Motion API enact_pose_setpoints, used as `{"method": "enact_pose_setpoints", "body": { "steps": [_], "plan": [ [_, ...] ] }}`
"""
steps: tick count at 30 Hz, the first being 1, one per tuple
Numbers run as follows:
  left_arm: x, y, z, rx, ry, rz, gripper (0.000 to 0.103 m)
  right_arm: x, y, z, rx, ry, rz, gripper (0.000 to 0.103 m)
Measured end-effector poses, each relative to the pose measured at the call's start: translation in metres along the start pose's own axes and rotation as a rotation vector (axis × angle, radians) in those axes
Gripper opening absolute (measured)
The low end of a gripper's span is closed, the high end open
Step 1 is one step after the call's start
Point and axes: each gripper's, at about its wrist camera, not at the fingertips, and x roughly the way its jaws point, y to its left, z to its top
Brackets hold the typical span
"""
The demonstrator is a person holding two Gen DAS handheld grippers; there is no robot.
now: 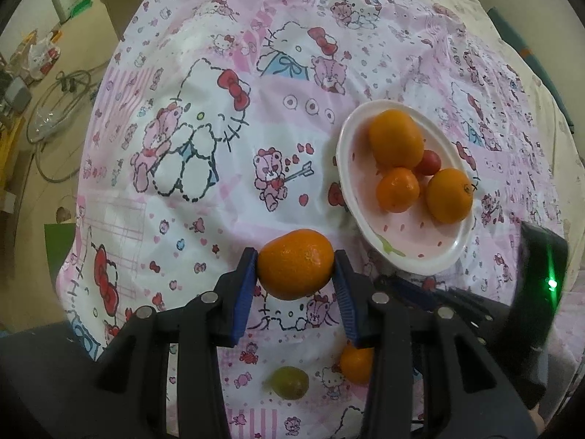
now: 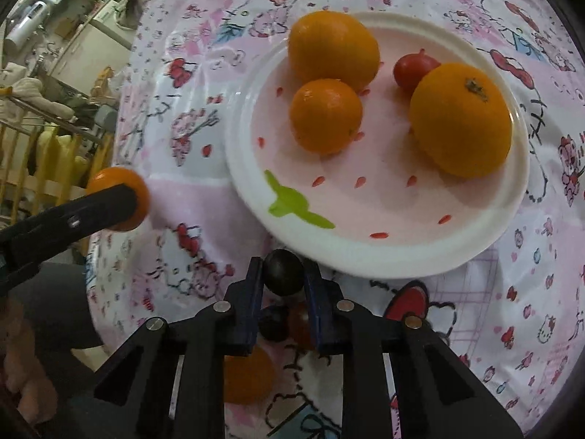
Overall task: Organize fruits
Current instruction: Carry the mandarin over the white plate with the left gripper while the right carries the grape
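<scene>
My left gripper (image 1: 296,272) is shut on an oval orange fruit (image 1: 296,269), held above the patterned cloth left of the plate. My right gripper (image 2: 283,276) is shut on a small dark round fruit (image 2: 283,270) just in front of the white plate's near rim (image 2: 384,258). The plate (image 1: 420,236) holds three orange fruits (image 2: 332,49) (image 2: 325,115) (image 2: 460,120) and a small red tomato (image 2: 411,67). On the cloth below lie a green grape (image 1: 289,382), an orange fruit (image 1: 354,364), another dark fruit (image 2: 272,323) and a red one (image 2: 299,323).
A pink cartoon-print cloth (image 1: 190,146) covers the round table. Its edge drops off at the left to a floor with cables and bags (image 1: 55,84). The left gripper's finger (image 2: 91,208) shows at the left in the right wrist view.
</scene>
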Motion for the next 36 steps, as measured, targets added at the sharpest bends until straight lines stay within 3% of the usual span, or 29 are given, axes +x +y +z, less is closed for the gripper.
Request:
{"method": "enact_pose_setpoints", "body": {
  "steps": [10,20,25,31,36],
  "plan": [
    [0.005,0.000,-0.002,0.021,-0.030,0.059,0.037,-0.038,0.001,-0.013,0.016,-0.062,0.116,0.023],
    [0.000,-0.028,-0.006,0.097,-0.067,0.044,0.037,-0.095,-0.043,-0.020,0.104,-0.194,0.093,0.023],
    [-0.020,-0.055,-0.001,0.183,-0.107,-0.031,0.037,-0.128,-0.062,-0.007,0.128,-0.273,0.083,0.023],
    [-0.035,-0.070,0.026,0.248,-0.149,-0.012,0.037,-0.155,-0.072,0.018,0.112,-0.390,0.099,0.023],
    [-0.037,-0.076,0.050,0.282,-0.163,0.006,0.037,-0.154,-0.078,0.039,0.107,-0.407,0.090,0.023]
  ]
}}
